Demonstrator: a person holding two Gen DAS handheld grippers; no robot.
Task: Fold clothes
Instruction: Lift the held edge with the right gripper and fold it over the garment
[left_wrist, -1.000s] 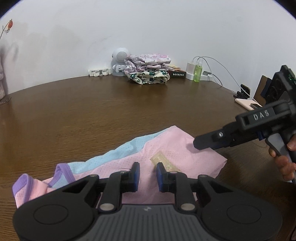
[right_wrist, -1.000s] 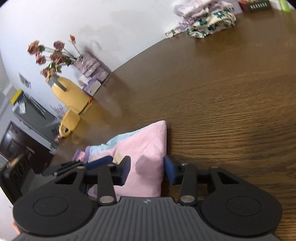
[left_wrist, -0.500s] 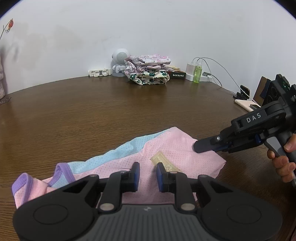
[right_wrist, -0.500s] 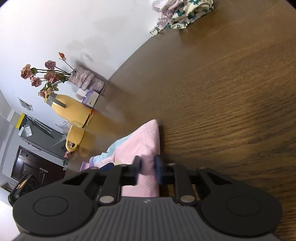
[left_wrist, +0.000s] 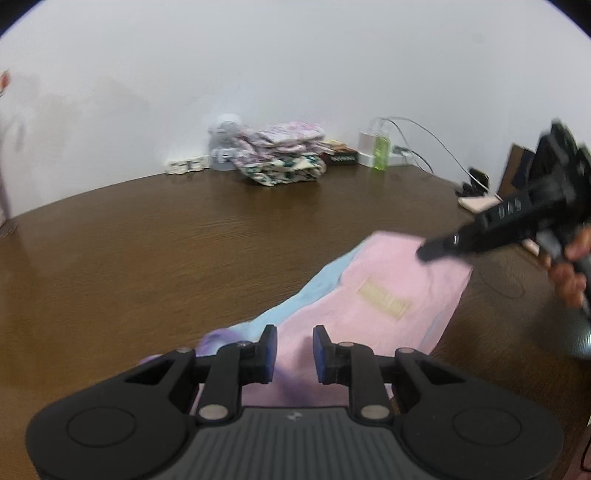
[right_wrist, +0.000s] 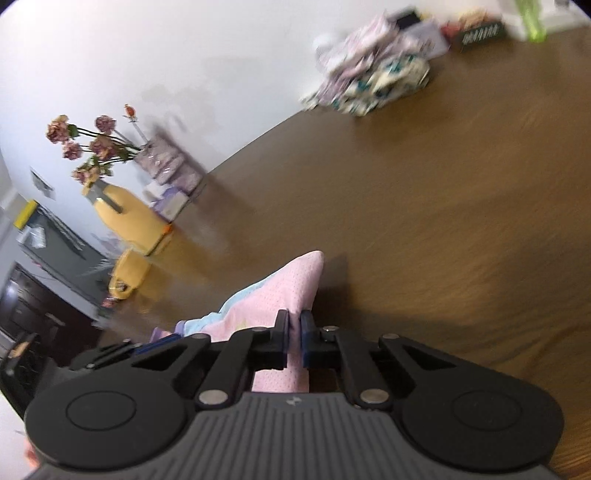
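While right gripper (right_wrist: 294, 329) pinches pink garment (left_wrist: 384, 295) | left gripper (left_wrist: 294, 350) narrow, grip unclear | vase (right_wrist: 125, 218) right-view only

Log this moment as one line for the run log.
stage: fold start | right gripper: jaws shut on pink garment corner | left gripper: garment between jaws, grip unclear | folded pile: far table edge

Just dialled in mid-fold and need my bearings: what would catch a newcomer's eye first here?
The pink garment spread on the brown table, with the right gripper shut on its right edge. The left gripper is over the near edge of the cloth, jaws narrowly apart. Against the far wall sits a pile of patterned clothes, and a yellow vase of flowers stands off to the left.
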